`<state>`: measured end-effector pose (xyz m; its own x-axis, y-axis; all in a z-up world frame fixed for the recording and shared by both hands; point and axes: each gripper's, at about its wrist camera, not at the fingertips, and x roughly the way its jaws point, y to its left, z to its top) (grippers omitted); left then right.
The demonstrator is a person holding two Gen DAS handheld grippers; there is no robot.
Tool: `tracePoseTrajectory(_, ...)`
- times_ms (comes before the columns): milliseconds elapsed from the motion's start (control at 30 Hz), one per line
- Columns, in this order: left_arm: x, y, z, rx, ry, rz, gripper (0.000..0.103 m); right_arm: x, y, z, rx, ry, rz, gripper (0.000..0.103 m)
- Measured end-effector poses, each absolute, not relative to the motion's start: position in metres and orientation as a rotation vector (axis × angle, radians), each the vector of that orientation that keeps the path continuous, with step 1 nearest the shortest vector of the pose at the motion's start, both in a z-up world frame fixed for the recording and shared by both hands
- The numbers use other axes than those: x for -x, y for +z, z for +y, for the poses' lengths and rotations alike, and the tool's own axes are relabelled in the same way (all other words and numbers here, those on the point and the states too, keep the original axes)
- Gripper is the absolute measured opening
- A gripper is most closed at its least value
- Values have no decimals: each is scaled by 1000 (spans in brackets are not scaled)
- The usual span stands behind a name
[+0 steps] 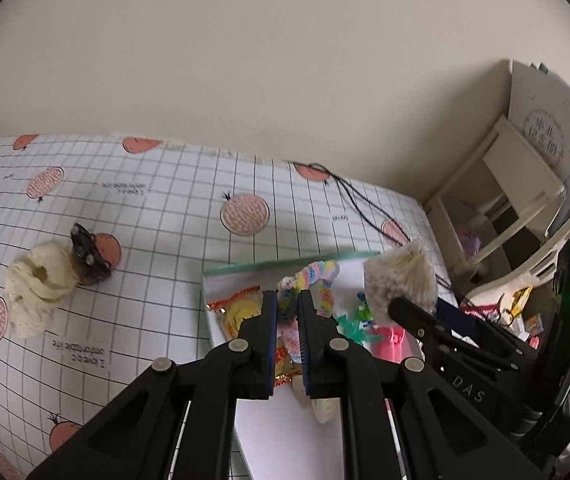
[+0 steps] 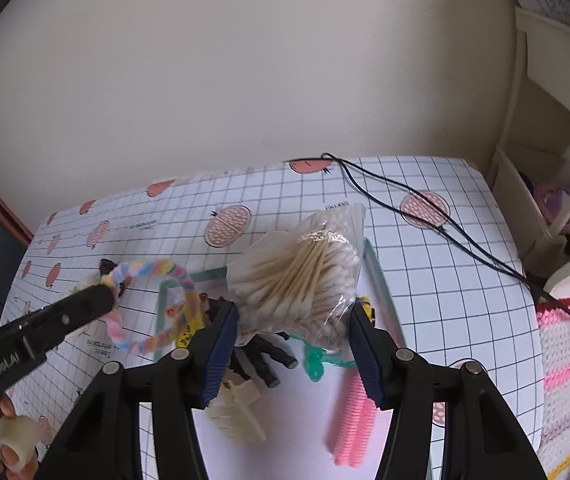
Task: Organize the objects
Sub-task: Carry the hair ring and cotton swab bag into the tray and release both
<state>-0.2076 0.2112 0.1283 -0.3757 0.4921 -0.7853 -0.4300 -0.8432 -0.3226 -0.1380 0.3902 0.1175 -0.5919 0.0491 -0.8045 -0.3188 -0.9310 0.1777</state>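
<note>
My left gripper is shut on a pastel rainbow fuzzy hair loop, which hangs above the white tray with a green rim. In the right wrist view that loop dangles from the left gripper over the tray's left rim. My right gripper is shut on a clear bag of cotton swabs, held above the tray; the bag also shows in the left wrist view. In the tray lie a pink comb, a cream hair clip, black clips and a snack packet.
A cream scrunchie with a dark clip lies on the checked tablecloth, left of the tray. A black cable runs across the back right. A cream shelf unit stands at the right. A pink-and-white knitted cloth lies beyond the table's right edge.
</note>
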Motion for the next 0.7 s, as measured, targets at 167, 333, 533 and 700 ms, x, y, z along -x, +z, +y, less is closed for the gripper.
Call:
tracePoseTrajectory(167,210,106,220,1373,2191,-62,10,143,100,394,1349,2548,483,58)
tracePoseTrajectory(333,212,88,225,1434,2171,-39,10,148,88,392,1379,2533,479,58)
tracePoseTrajectory(533,211,71,231,1479,2160,9,10,152,75,387,1424,2516,458,58)
tracePoseTrajectory(700,209,59,234,1502,2205,117,10,153,62,386,1457,2489,450,58)
